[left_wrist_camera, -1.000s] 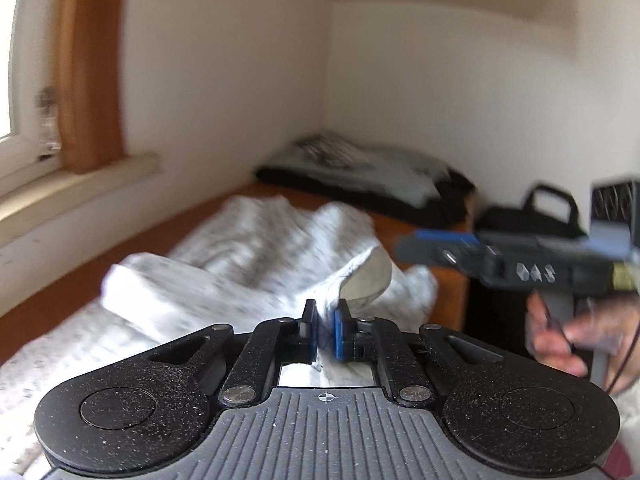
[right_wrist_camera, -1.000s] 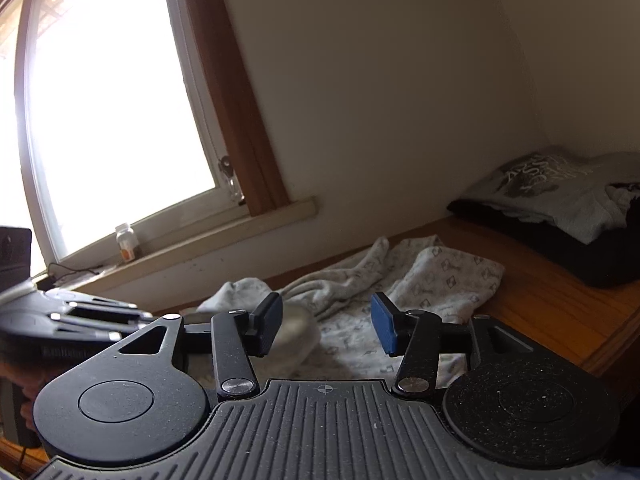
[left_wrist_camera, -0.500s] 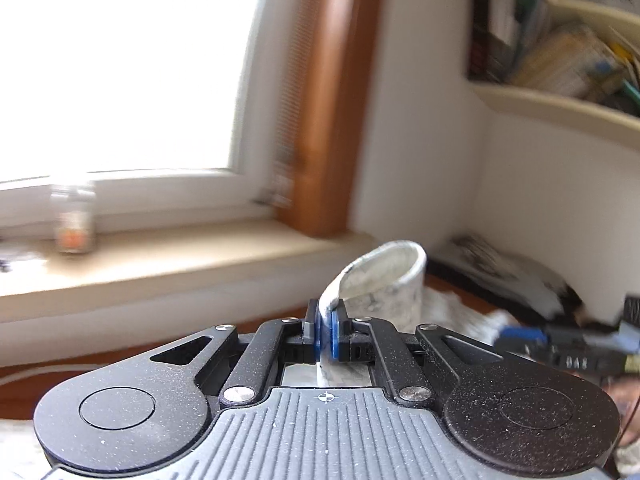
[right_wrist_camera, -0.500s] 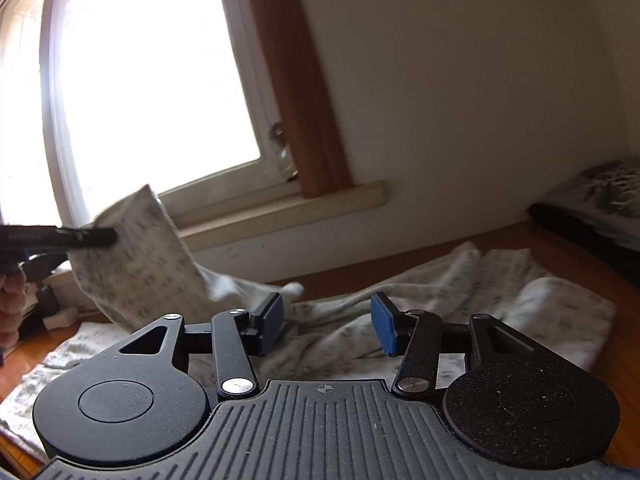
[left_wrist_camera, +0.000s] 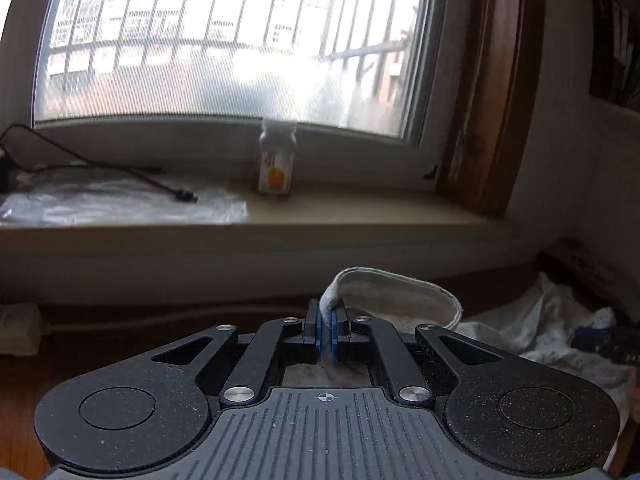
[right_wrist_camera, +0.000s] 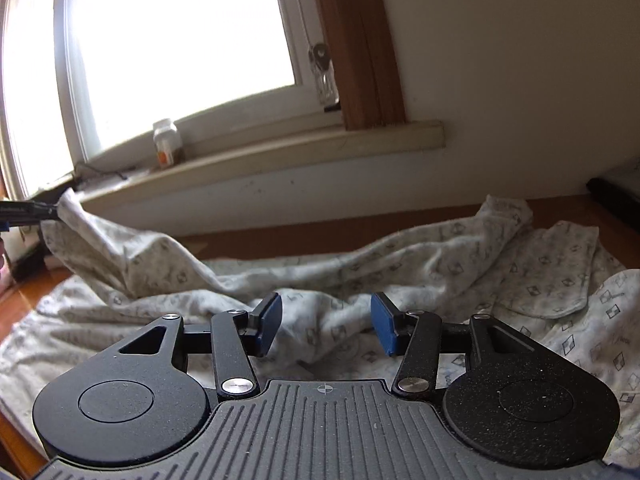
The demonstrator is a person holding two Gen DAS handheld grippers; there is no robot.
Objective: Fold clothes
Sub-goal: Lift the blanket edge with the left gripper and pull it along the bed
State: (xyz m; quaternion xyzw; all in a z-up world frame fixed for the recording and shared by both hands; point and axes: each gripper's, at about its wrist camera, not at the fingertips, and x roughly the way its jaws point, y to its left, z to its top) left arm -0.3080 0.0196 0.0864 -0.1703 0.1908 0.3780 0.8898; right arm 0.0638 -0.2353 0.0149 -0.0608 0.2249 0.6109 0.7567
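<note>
A white garment with a small grey print [right_wrist_camera: 400, 272] lies rumpled across a wooden table [right_wrist_camera: 568, 208]. My left gripper [left_wrist_camera: 326, 326] is shut on a cuff or hem of the garment [left_wrist_camera: 396, 292], which loops up to the right of the fingers. In the right wrist view the left gripper [right_wrist_camera: 24, 212] shows at the far left, holding that end of the garment stretched out above the table. My right gripper [right_wrist_camera: 326, 328] is open and empty, hovering just above the middle of the garment. It shows at the right edge of the left wrist view [left_wrist_camera: 604, 340].
A windowsill [left_wrist_camera: 360, 208] runs behind the table with a small pill bottle [left_wrist_camera: 276, 160], a black cable [left_wrist_camera: 120, 172] and a plastic sheet [left_wrist_camera: 120, 204]. A brown wooden window frame [right_wrist_camera: 360, 40] stands at right. Dark folded clothes [right_wrist_camera: 616, 192] lie at the table's far right.
My left gripper has swung left toward the window, carrying the garment's end with it and pulling the cloth out long. My right gripper has dropped lower over the garment, still open.
</note>
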